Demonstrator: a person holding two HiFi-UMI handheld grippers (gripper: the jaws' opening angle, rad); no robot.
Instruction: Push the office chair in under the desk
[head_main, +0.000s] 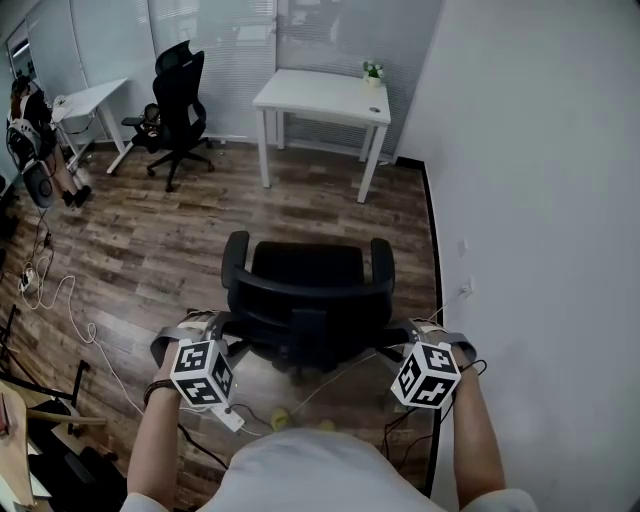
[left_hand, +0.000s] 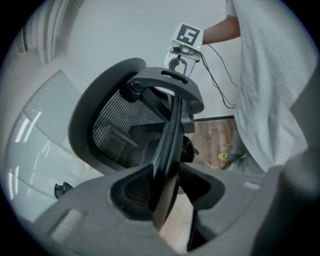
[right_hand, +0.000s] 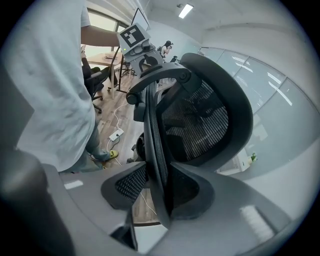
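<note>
A black office chair (head_main: 305, 275) stands on the wood floor just in front of me, its mesh backrest toward me. The white desk (head_main: 320, 95) is far beyond it, against the back wall. My left gripper (head_main: 222, 322) is at the backrest's left edge and my right gripper (head_main: 405, 328) at its right edge. In the left gripper view the backrest rim (left_hand: 167, 150) runs between the jaws of the left gripper (left_hand: 166, 172), whose tips touch it on both sides. The right gripper view shows the same: the rim (right_hand: 152, 130) sits gripped in the right gripper (right_hand: 155, 167).
A small plant (head_main: 373, 72) sits on the desk. A second black chair (head_main: 178, 100) and another white desk (head_main: 90, 100) stand at the back left, near a person (head_main: 30, 130). Cables (head_main: 60, 300) trail over the floor at left. A wall (head_main: 540, 200) runs along the right.
</note>
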